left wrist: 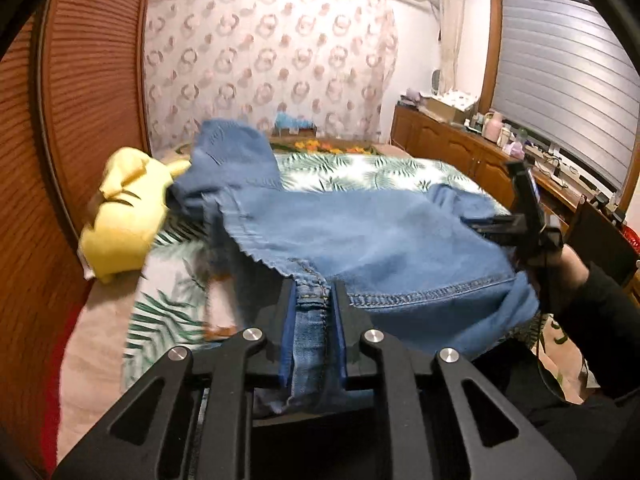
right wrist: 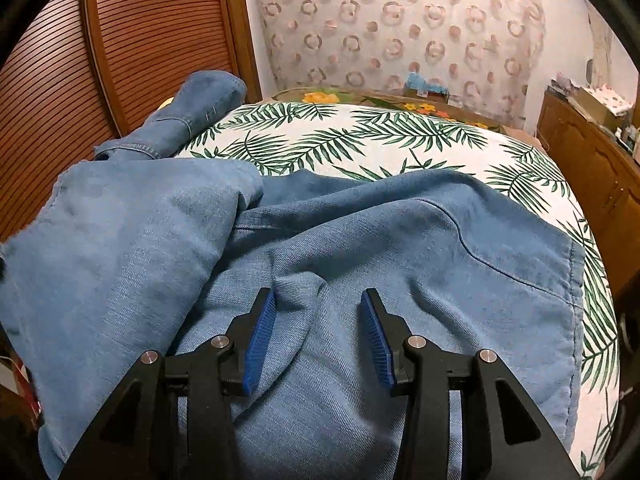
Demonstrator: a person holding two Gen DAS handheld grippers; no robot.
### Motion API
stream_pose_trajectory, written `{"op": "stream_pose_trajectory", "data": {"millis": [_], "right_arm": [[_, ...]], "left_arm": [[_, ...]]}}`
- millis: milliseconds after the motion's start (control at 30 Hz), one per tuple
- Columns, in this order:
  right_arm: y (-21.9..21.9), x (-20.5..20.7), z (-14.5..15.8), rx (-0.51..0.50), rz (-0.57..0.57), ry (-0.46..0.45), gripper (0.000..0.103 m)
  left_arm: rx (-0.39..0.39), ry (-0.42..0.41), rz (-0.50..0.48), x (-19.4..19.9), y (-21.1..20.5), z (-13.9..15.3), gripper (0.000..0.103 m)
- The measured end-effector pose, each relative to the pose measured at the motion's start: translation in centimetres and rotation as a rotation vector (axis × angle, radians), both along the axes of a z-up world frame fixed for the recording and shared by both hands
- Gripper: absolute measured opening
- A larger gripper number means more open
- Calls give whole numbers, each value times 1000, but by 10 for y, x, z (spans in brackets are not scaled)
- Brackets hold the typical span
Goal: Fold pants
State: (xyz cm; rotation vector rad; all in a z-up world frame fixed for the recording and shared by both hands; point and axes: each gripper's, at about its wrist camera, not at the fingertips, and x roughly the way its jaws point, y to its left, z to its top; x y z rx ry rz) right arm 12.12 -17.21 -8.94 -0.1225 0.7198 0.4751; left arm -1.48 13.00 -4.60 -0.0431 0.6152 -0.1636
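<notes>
Left gripper [left wrist: 314, 300]: clamped on a thick seamed edge of the blue denim pants [left wrist: 360, 240], blue pads pressing either side of the stitched band, cloth raised off the bed and blurred at its left fringe. Right gripper [right wrist: 318, 320]: jaws parted about halfway, tips resting on or just above a ridge of denim [right wrist: 300, 284], nothing pinched between the pads; seen also from the left view at the far right [left wrist: 516, 216], gloved or sleeved hand [left wrist: 572, 272] behind it.

Pants: sprawled across the near half of the palm-leaf bedspread [right wrist: 360, 136], not flat. One leg [right wrist: 192, 108] trailing to the far left toward the slatted wooden door [right wrist: 140, 40], partly draped over a yellow garment [left wrist: 124, 216]. Another broad panel flopped over itself at near left in the right view, creases and rumples throughout.

Progress, as a judgement: early. No clean fold visible, no leg laid on leg, no straight edges. Apparently only at the stage of lifting and spreading. Left to do: shake out and flatten, bring the legs together, then fold lengthwise into a compact stack. Second hold by the right gripper probably needed first.
</notes>
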Motion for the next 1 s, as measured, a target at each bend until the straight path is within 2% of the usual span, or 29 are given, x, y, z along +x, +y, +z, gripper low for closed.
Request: {"op": "stream_pose_trajectory", "data": {"millis": [67,167,333,433,500,533,567,600,633,1000], "right_arm": [[-2,0,-1,2,0,0,46],[-5,0,-2,0,1,-1,46],[-4,0,-1,-2,1,-2,46],[-4,0,-1,-5,0,-3,46],[-4,-1,-1,-5,1,-4,46],[-5,0,-2,-5,1,-4,46],[-4,0,-2,-6,1,-4,46],[-5,0,-2,-6,1,-4,46],[-4,-1,-2,-5,1,-4,46],[-3,-1,-2,-9,2,-6,46]], "left_arm": [[18,3,25,-4,11,5,18],[26,48,47,0,22,-3,18],[-9,84,39,7,22,-15,21],[-10,78,38,9,19,-14,35],[-13,67,35,9,17,-12,49],[-15,61,30,9,17,-11,52],[-15,60,30,10,16,-10,61],[-15,61,30,11,16,-10,74],[-18,60,25,12,15,-10,79],[-6,85,-13,43,-14,-17,80]]}}
